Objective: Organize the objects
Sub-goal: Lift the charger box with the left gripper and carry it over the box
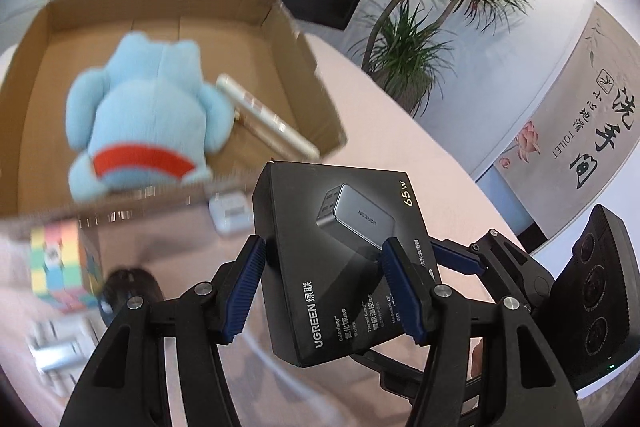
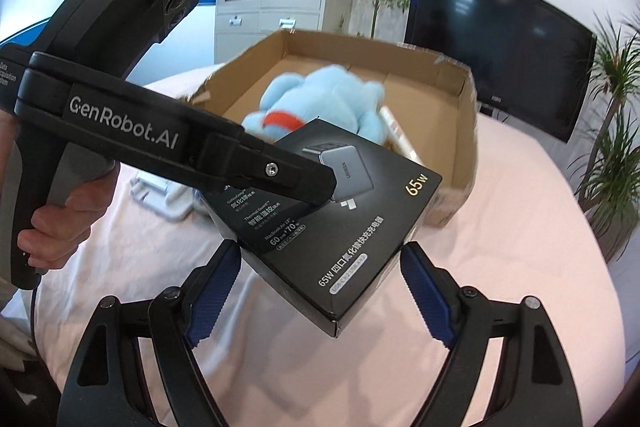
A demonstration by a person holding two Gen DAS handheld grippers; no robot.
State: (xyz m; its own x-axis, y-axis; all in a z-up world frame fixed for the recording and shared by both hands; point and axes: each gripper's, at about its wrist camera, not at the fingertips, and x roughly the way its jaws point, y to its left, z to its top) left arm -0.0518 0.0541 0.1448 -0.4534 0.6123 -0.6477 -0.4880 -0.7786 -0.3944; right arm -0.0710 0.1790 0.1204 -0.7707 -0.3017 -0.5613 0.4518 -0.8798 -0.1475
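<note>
UGREEN charger box (image 1: 344, 259) is clamped by left gripper (image 1: 324, 291) and right gripper (image 2: 320, 291). Should be kept level and lowered past the cardboard box (image 1: 316, 75) near rim, beside blue plush (image 1: 148, 115).

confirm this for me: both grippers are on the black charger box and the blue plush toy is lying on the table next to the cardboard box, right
Not quite. The blue plush toy lies inside the cardboard box, not beside it, as the left wrist view shows. Both the left gripper and right gripper are on the black charger box.

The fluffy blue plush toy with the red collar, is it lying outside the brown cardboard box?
No, the blue plush toy lies inside the cardboard box, beside a cream tube.
</note>
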